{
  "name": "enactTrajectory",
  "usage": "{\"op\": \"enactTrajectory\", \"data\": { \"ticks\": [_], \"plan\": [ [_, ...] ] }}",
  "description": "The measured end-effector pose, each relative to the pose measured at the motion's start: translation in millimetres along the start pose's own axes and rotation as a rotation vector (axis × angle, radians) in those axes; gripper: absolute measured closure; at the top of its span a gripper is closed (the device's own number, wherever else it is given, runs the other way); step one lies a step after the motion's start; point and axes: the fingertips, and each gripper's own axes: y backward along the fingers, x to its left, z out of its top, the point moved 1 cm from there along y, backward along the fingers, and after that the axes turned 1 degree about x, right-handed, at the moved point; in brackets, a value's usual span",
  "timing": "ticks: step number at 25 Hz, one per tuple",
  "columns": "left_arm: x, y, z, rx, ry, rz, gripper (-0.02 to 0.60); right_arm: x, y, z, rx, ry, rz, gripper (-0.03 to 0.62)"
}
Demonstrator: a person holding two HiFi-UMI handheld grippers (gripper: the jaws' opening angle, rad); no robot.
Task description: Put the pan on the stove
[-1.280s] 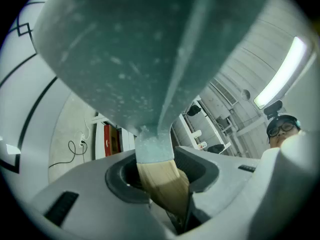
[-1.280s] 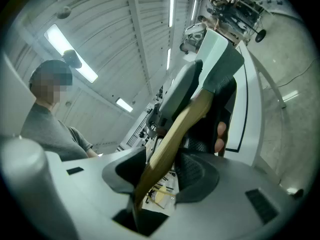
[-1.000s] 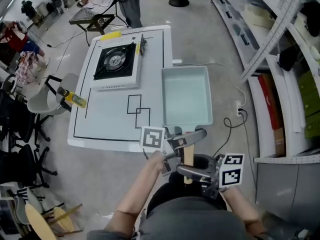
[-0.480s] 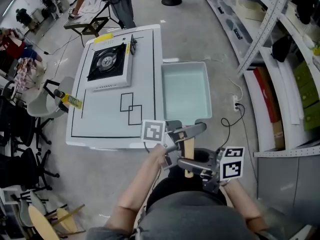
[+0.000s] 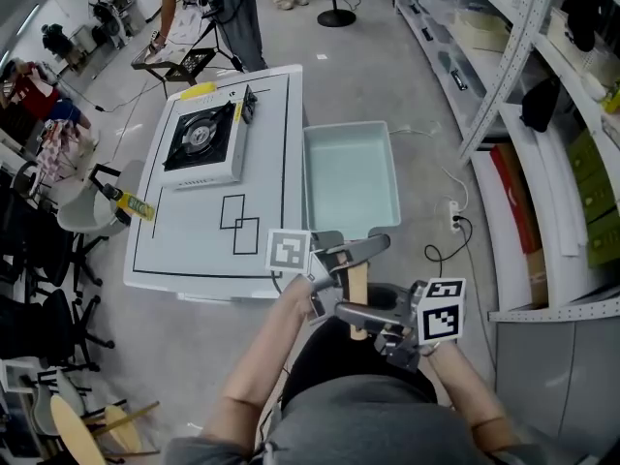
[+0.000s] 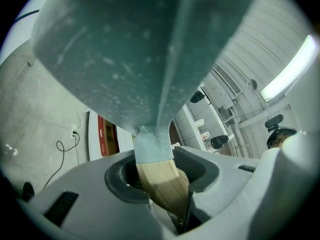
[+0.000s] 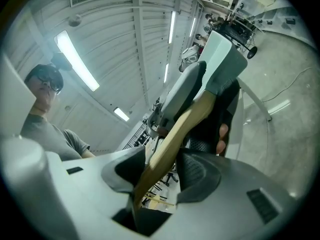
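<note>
A pale teal rectangular pan (image 5: 351, 177) hangs in the air just right of the white table (image 5: 184, 250). Its wooden handle (image 5: 356, 289) points back at me. My left gripper (image 5: 354, 255) is shut on the handle close to the pan, seen as the teal underside (image 6: 130, 49) above the clamped wood (image 6: 160, 181). My right gripper (image 5: 360, 320) grips the handle's end (image 7: 172, 139) between its pads, with its jaws easing open slightly. The black and white stove (image 5: 201, 141) stands on the table's far left part.
Black taped squares (image 5: 237, 223) mark the table's near part. A yellow bottle (image 5: 129, 204) lies on a chair at the left. Metal shelving (image 5: 542, 114) runs along the right. A person (image 5: 228, 8) stands beyond the table. A cable (image 5: 450, 231) trails on the floor.
The view has shifted, so the table and stove now appear further left. The pan stays beside the table's right edge with both grippers on its handle.
</note>
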Motion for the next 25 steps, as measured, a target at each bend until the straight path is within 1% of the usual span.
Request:
{"op": "enactTrajectory", "data": {
  "ticks": [6,10,14,18,22,25],
  "plan": [
    [12,-22,28,0.01,-0.01,-0.002,0.431,-23,9,29,-0.018,0.003,-0.006,0.407],
    [26,-37,57,0.032,-0.013,0.003,0.43,-46,10,55,-0.034,0.003,-0.023,0.407],
    [41,-49,98,0.03,-0.013,-0.008,0.428,-76,6,89,-0.02,0.015,-0.037,0.407],
    [54,-54,146,0.027,-0.023,0.003,0.428,-104,-5,128,-0.015,0.013,-0.035,0.407],
    [62,-51,196,0.0,-0.034,-0.001,0.428,-127,-24,167,0.012,0.004,-0.025,0.407],
    [68,-43,229,-0.035,-0.048,0.016,0.428,-141,-37,190,0.034,0.003,-0.008,0.407]
  ]
}}
